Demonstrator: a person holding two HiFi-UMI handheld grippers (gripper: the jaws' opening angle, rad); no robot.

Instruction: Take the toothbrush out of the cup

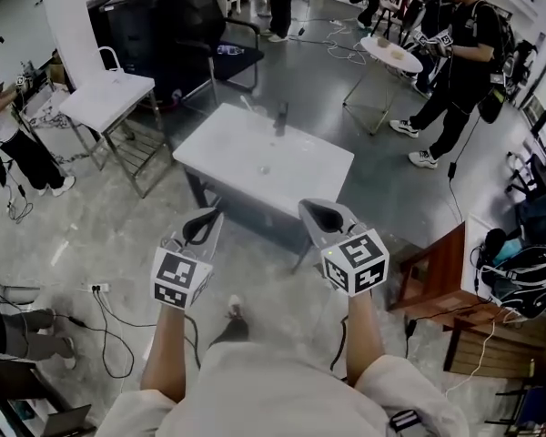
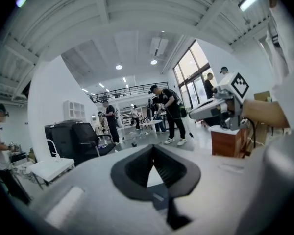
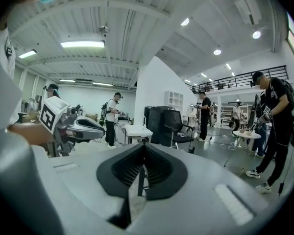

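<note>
You stand before a white worktop [image 1: 300,167], holding both grippers low over the grey floor [image 1: 91,235], short of its near edge. The left gripper [image 1: 216,212] has its jaws pressed together at the tips, with nothing between them. The right gripper [image 1: 306,206] is likewise closed and empty. The dark cup [image 1: 280,120] stands upright on the far part of the worktop, well apart from both grippers. It is too small to tell whether the toothbrush is in it. Beyond, a person in black [image 1: 455,53] stands beside a small round table [image 1: 391,55].
</note>
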